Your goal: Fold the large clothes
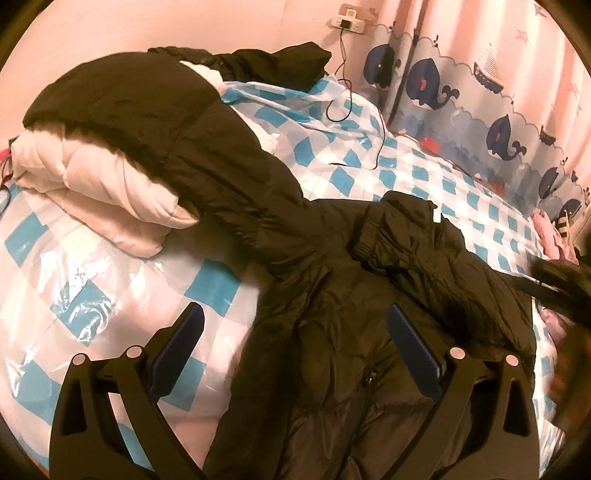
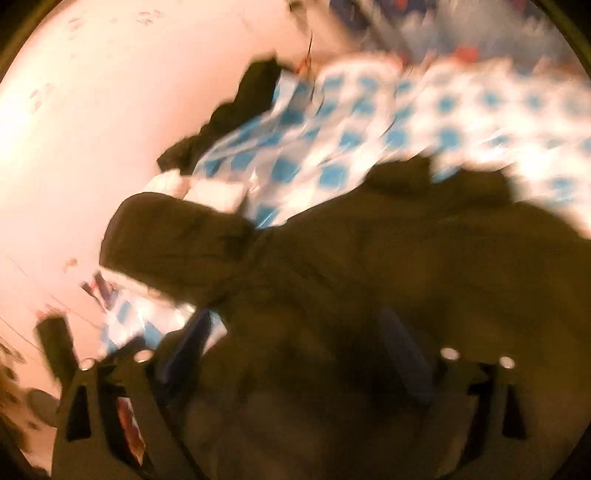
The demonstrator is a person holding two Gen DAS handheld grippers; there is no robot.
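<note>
A large dark puffer jacket (image 1: 332, 280) lies spread on the bed, its hood end draped over a folded pink quilt (image 1: 110, 192). My left gripper (image 1: 295, 328) is open, hovering just above the jacket's lower front near the zipper, holding nothing. My right gripper (image 2: 295, 332) is open over the same jacket (image 2: 369, 266); that view is motion-blurred. The right gripper also shows as a blurred dark shape at the right edge of the left wrist view (image 1: 554, 284).
The bed carries a blue-and-white checked plastic cover (image 1: 406, 173). Another dark garment (image 1: 280, 62) lies at the far edge by the pink wall. A charger cable (image 1: 347, 103) hangs from a wall socket (image 1: 349, 20) onto the bed. A whale-print curtain (image 1: 480, 96) is at right.
</note>
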